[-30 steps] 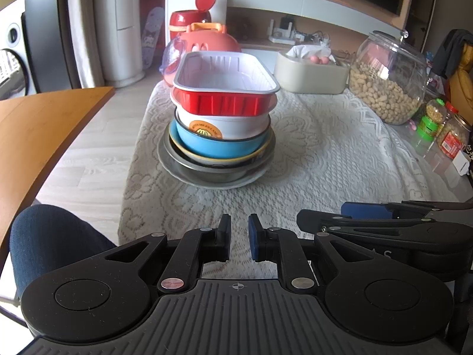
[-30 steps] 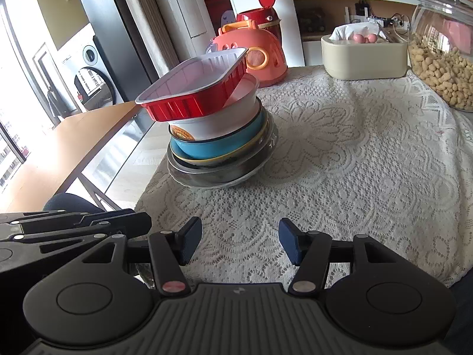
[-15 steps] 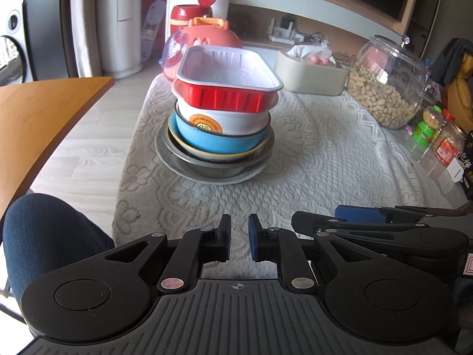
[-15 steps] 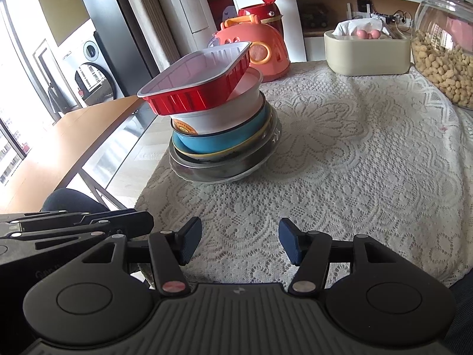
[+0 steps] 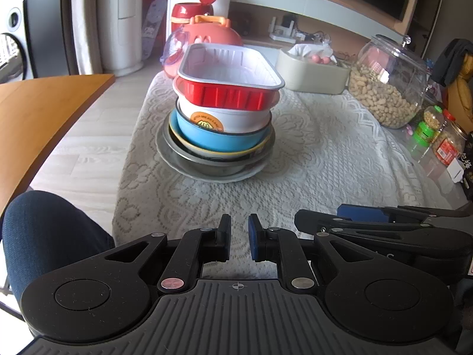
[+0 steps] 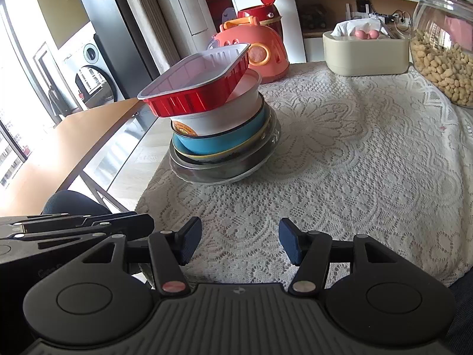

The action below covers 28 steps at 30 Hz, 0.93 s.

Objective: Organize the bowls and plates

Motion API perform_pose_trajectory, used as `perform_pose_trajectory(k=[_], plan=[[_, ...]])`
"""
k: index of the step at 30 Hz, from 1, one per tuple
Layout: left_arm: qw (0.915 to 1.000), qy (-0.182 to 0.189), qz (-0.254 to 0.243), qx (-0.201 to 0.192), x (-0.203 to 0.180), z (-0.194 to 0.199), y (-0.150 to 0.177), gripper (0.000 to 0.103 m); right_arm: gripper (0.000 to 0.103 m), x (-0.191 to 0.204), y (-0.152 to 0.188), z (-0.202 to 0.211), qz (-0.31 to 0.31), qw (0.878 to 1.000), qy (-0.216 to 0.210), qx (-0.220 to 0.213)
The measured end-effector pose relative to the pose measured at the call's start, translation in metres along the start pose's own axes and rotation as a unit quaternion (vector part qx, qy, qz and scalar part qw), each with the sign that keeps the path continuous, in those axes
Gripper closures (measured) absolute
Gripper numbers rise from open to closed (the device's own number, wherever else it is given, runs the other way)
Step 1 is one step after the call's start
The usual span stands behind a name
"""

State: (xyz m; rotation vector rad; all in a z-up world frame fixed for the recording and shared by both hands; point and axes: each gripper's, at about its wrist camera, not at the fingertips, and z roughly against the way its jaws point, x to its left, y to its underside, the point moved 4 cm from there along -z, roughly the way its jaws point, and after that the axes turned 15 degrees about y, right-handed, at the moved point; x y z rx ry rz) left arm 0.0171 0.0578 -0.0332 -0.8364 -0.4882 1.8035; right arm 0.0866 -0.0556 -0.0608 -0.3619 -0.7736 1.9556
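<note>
One stack of dishes stands on the lace-covered table (image 5: pixel 325 159) (image 6: pixel 369 162). On top lies a red foil tray (image 5: pixel 230 96) (image 6: pixel 192 100), tilted in the right wrist view. Under it come a white bowl (image 5: pixel 224 118) (image 6: pixel 218 115), a blue bowl (image 5: pixel 218 140) (image 6: pixel 212 142), a yellow-rimmed dish and a grey plate (image 5: pixel 207 171) (image 6: pixel 224 174). My left gripper (image 5: pixel 239 233) hangs shut and empty near the table's front edge, well short of the stack. Beside it my right gripper (image 6: pixel 239 242) stands open with nothing between its fingers.
A glass jar of peanuts (image 5: pixel 390 88) (image 6: pixel 443 53) and small jars (image 5: pixel 428 130) stand at the right. A beige tissue box (image 5: pixel 310 74) (image 6: pixel 366 53) and an orange toy case (image 5: pixel 212 32) (image 6: pixel 254 50) sit at the back. A wooden table (image 5: pixel 38 112) lies left; a person's knee (image 5: pixel 50 230) is below.
The dish stack and both grippers keep their places. The left wrist view has shifted only slightly; neither gripper has opened or shut.
</note>
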Motion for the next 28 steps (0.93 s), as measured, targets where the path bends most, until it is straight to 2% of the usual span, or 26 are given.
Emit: perform_pose_trajectory(k=[21, 28], plan=[[0.9999, -0.003, 0.004, 0.009, 0.002, -0.008, -0.001, 0.087, 0.045, 0.0, -0.001, -0.002, 0.002, 1.0, -0.007, 0.001], [0.9996, -0.019, -0.01, 0.018, 0.003, -0.018, -0.007, 0.087, 0.045, -0.007, -0.01, -0.012, -0.004, 1.0, -0.013, 0.002]])
